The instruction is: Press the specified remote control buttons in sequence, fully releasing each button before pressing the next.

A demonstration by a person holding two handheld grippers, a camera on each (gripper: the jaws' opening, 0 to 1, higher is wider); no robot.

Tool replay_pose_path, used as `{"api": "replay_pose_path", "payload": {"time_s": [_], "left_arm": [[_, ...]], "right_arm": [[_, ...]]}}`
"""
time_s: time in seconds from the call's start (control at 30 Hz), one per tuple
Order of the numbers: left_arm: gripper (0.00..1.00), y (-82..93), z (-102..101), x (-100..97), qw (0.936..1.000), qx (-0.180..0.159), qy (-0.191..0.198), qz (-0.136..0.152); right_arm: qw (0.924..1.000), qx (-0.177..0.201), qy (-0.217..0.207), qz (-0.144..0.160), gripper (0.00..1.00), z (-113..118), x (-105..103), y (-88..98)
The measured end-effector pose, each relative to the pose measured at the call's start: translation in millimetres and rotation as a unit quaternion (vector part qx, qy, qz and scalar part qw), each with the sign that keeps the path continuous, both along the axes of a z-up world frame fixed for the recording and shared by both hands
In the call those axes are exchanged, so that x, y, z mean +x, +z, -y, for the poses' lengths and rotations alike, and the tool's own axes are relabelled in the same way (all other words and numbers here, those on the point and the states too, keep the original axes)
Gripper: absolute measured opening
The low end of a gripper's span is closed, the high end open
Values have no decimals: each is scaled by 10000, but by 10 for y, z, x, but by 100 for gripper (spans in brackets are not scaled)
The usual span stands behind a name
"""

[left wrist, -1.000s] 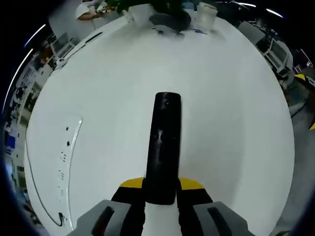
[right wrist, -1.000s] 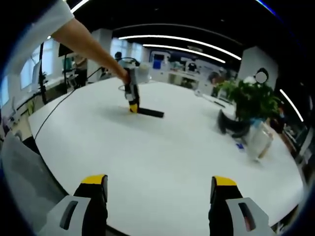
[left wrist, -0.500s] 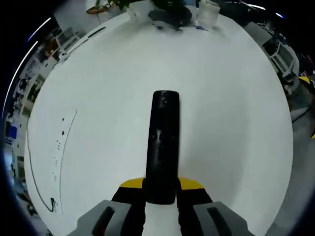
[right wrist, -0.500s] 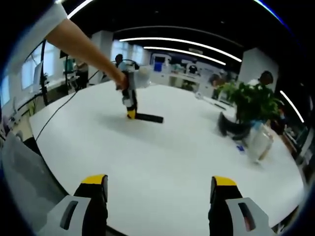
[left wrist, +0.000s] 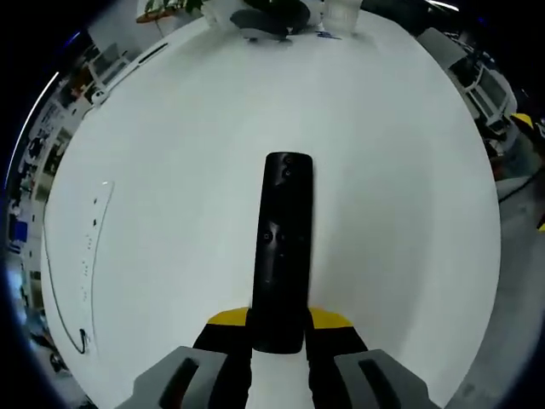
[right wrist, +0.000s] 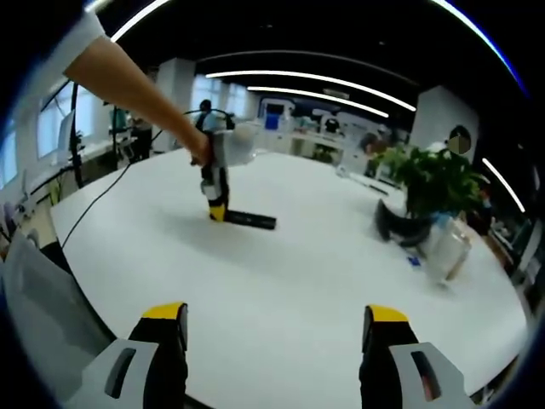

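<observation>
**Remote's clamped, no button pressed that I can see**

Starting closest in the left gripper view: my left gripper (left wrist: 278,334) has its jaws closed tight on the near end of the remote (left wrist: 282,247), which lies flat on the white table (left wrist: 400,187) and points away from me. In the right gripper view, my right gripper (right wrist: 269,328) is wide open with nothing in it, well apart from the remote (right wrist: 248,220) with bare table between. Beyond the remote, at the table's far edge, sits a plant (right wrist: 434,181). My read: the remote is only steadied, and the whole sequence looks undone. Which buttons are meant, I can't tell.
</observation>
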State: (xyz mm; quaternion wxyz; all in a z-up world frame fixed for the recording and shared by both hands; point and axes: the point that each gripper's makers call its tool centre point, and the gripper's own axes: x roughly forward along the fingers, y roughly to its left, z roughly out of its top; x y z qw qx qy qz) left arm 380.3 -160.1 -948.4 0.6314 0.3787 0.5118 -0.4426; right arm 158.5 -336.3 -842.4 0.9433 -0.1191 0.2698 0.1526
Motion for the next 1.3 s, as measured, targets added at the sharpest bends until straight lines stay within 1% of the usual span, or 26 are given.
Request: {"api": "replay_pose_path", "payload": {"time_s": [0.13, 0.2, 0.37, 0.5, 0.77, 1.3], "left_arm": [[22, 0, -1, -95, 9999, -81, 118, 28], [22, -2, 5, -127, 9999, -97, 112, 28], [23, -13, 23, -242, 10000, 2, 25, -9], [23, -15, 28, -324, 10000, 52, -11, 13], [23, -15, 31, -517, 10000, 14, -40, 23], [23, -22, 67, -912, 10000, 85, -47, 5]], "right_arm": [[10000, 18, -9, 33, 83, 4, -3, 13], [10000, 7, 2, 30, 83, 1, -5, 11], [10000, 4, 15, 46, 83, 1, -4, 20], [10000, 8, 17, 53, 82, 2, -2, 17], [9999, 10, 57, 94, 81, -13, -10, 30], [9998, 22, 134, 162, 81, -42, -25, 51]]}}
